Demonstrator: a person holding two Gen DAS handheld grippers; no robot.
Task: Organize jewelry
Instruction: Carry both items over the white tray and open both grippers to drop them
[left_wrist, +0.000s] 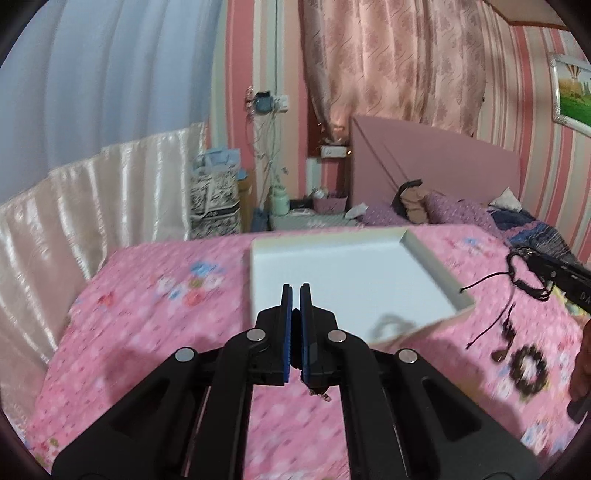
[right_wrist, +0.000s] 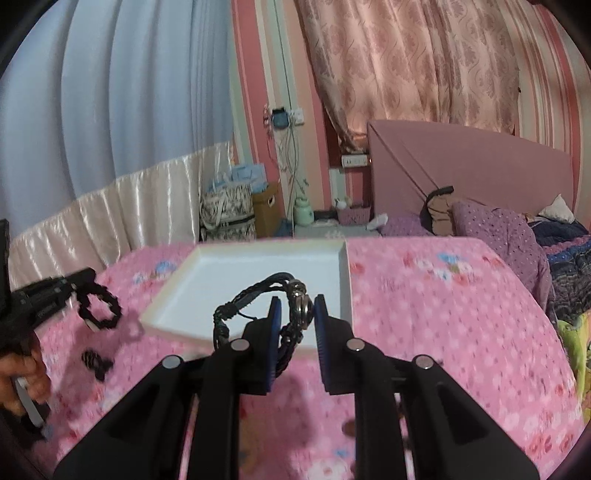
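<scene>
A white shallow tray (left_wrist: 432, 258) (right_wrist: 343, 266) lies on the pink bedspread. My left gripper (left_wrist: 295, 291) is shut on a black beaded bracelet, which hangs from its tip in the right wrist view (right_wrist: 99, 308), left of the tray. My right gripper (right_wrist: 295, 308) holds a black braided leather bracelet (right_wrist: 258, 295) with a metal charm, hooked around its left finger; the jaws stand apart, over the tray's near edge. In the left wrist view that bracelet (left_wrist: 524, 273) hangs with loose cords at the right.
A dark beaded bracelet (left_wrist: 528, 369) and a small dark piece (right_wrist: 96, 362) lie on the pink bedspread (right_wrist: 443, 314). Purple pillows (right_wrist: 495, 229) and a headboard are behind. Bags and a nightstand stand beyond the bed.
</scene>
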